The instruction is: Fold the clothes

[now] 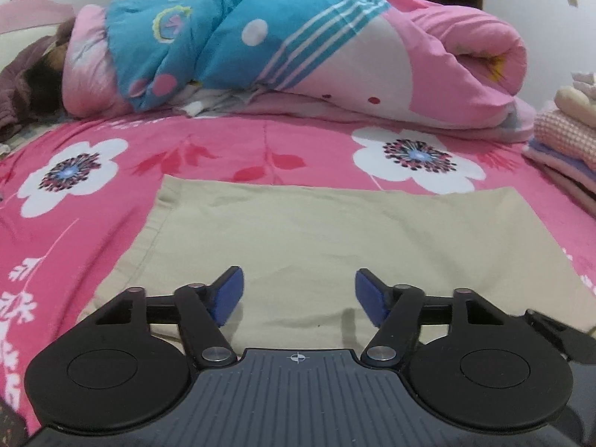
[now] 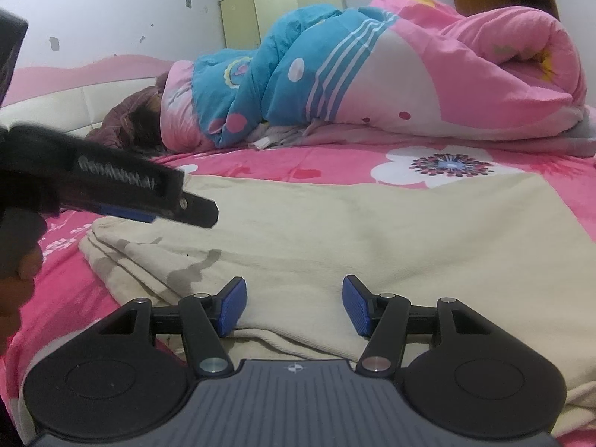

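Beige garment [image 1: 335, 246], folded flat on a pink floral bedsheet [image 1: 74, 193], spread directly beneath two hand-held grippers. Left hand-held gripper [image 1: 299, 298] held low over the near part of the cloth, blue pads [image 1: 227, 298] wide apart, nothing between them. Right hand-held gripper [image 2: 294, 307] likewise spread wide over the garment's near folded edge [image 2: 260, 331], empty, layered folds visible at the left corner. Seen from the right wrist view, left hand-held gripper [image 2: 175, 208] in side profile just above the cloth's left edge, gripped by a hand [image 2: 18, 260] at the frame's margin. Beyond the garment, white flowers with dark centres [image 1: 417, 156] printed on the sheet. Stack of folded clothes [image 1: 562, 138] at the bed's far right. Farther back, a rolled pink and blue quilt [image 1: 283, 44] across the bed, a brownish-purple garment [image 2: 123, 123] beside its left end near the headboard [image 2: 56, 104]. Pale yellow wardrobe [image 2: 279, 11] against the rear wall.
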Available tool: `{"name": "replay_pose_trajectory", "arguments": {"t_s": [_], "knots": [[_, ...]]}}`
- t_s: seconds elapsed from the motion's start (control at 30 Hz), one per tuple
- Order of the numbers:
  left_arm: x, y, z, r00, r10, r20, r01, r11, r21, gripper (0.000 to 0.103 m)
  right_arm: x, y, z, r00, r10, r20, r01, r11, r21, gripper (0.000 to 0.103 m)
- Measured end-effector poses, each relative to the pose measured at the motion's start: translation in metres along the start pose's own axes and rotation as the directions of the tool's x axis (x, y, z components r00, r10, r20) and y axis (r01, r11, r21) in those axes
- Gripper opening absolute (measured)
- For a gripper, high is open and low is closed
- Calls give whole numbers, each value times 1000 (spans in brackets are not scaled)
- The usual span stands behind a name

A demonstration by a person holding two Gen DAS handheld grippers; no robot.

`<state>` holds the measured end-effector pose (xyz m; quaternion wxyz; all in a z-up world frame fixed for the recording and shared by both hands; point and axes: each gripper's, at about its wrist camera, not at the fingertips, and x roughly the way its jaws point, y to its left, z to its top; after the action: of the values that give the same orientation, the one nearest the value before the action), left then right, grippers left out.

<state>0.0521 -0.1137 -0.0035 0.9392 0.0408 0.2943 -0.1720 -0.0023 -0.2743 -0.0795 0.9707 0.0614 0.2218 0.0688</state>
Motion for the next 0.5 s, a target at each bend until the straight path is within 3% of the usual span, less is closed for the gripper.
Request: {"name": "replay_pose_trajectory", "arguments": {"t_s": [0.27, 0.5], "knots": [[17, 16, -18, 998, -63, 6, 63, 996, 59, 57, 1, 3, -1, 1000, -22, 5, 23, 1000, -12, 60], [24, 40, -20, 988, -150, 39, 150, 989, -15, 58, 1, 6, -3, 999, -42, 11, 42, 999, -24, 60]]}}
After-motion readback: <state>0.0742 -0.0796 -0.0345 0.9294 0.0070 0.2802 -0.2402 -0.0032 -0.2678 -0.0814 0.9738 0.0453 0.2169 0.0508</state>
